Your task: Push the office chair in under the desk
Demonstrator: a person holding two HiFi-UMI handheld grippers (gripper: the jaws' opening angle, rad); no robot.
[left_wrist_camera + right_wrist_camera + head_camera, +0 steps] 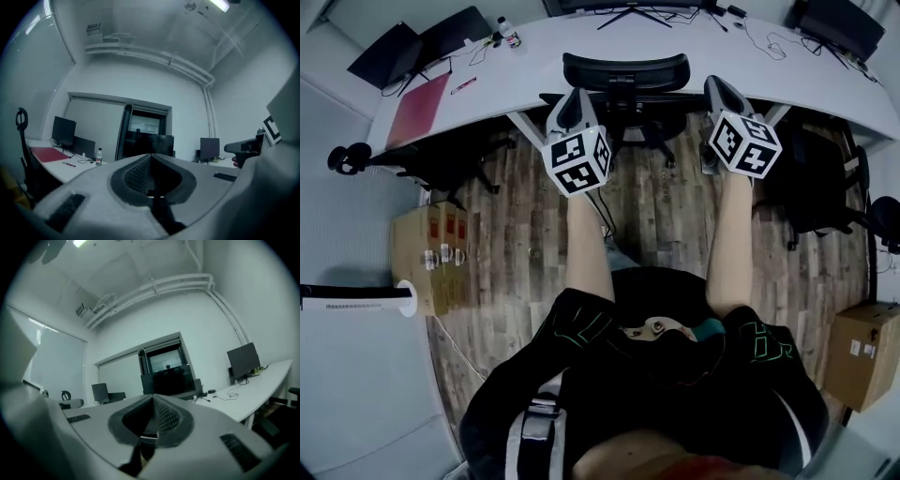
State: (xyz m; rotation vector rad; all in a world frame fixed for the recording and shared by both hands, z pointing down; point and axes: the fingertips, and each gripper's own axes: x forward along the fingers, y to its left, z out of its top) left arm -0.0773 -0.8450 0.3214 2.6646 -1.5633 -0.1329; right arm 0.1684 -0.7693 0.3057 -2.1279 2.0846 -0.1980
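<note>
Left gripper point(572, 101): jaws together, nothing between them, held level towards the desk point(694, 58).
Right gripper point(722, 92): jaws likewise together and empty, also level.
Office chair point(625, 73): stood between the two grippers, backrest at the desk's near edge, seat and base already beneath the top.
Handling, judged: a wheeled chair, likely to roll freely on the wood floor point(666, 216) and to swivel under an off-centre push.
Contact point, judged: the stiff top rim of the backrest, pressed evenly at both sides.
Edges: white desk legs flanked the chair closely.
Open room: bare floor behind; cardboard box point(431, 253) well left, second chair point(820, 187) right.
</note>
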